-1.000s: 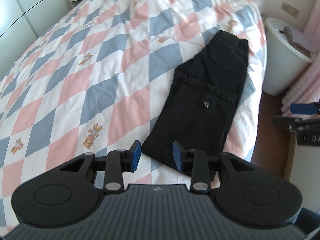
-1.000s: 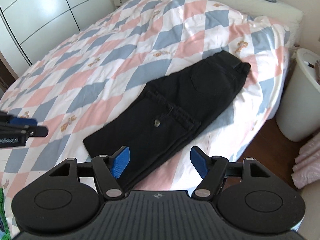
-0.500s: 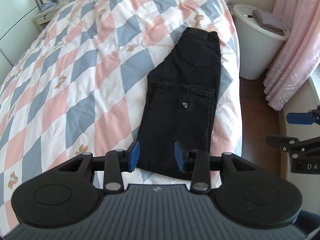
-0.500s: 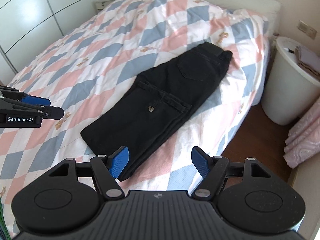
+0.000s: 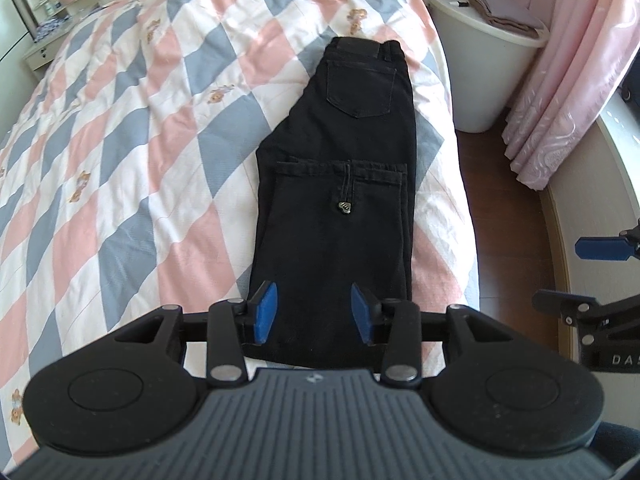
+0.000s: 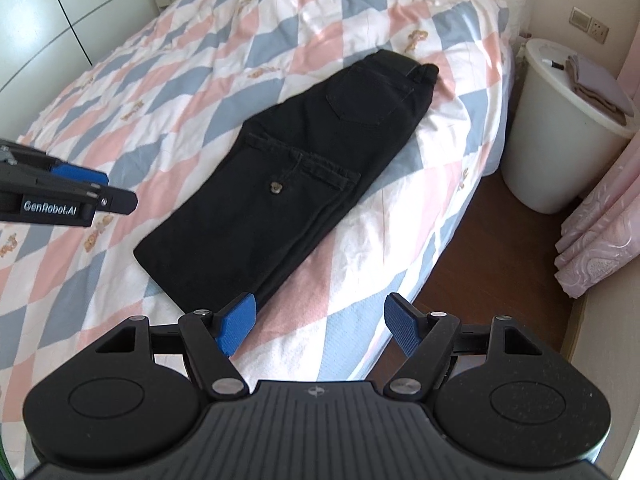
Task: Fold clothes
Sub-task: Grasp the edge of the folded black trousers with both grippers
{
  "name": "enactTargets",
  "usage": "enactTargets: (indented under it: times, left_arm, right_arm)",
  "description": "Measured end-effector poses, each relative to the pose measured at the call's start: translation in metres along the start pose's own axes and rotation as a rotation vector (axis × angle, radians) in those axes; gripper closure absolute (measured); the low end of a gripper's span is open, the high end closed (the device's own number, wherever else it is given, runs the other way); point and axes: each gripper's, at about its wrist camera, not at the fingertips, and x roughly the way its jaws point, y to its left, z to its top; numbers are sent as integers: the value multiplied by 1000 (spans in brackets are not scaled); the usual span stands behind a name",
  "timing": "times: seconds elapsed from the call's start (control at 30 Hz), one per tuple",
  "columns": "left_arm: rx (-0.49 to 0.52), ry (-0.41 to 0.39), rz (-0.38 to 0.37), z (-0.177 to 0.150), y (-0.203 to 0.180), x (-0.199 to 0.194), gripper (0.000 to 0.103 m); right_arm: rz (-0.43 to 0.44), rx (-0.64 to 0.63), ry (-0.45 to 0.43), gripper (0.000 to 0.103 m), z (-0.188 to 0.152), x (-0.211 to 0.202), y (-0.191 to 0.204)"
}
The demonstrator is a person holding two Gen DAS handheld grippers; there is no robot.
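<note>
A pair of black trousers (image 5: 334,208) lies flat near the right edge of a bed (image 5: 120,152) with a checked quilt. The legs are doubled back over the seat, so the hems cross the middle and the waistband points to the far end. The near fold edge sits just below the left gripper (image 5: 312,314).

The left gripper hovers over that near edge, its jaws part open and holding nothing. The right gripper (image 6: 320,322) hangs beside the trousers' near right corner, jaws spread wide and empty.

Handling, as a judgement: the cloth looks like denim, soft but thick, fairly heavy and not slippery. Doubled layers will resist a tight crease and may spring back. The best hold appears to be the two near corners of the fold, pinching all layers together. A shallow pinch risks lifting only the top layer.

A white tub (image 6: 560,148) stands on the floor beside the bed.
</note>
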Motion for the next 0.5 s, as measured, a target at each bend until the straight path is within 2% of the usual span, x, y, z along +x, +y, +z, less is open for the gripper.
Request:
enactTargets:
  times: [0.1, 0.2, 0.33, 0.5]
  left_arm:
    - [24, 13, -8, -3, 5, 14, 65]
    - [114, 9, -12, -23, 8, 32, 63]
    - [354, -2, 31, -67, 12, 58, 56]
    - [736, -52, 105, -123, 9, 89, 55]
  right_arm:
    - [-1, -19, 20, 29, -2, 14, 6]
    - [-2, -73, 34, 29, -7, 32, 19]
    - [11, -227, 46, 29, -20, 58, 50]
    - [14, -537, 28, 29, -55, 91, 104]
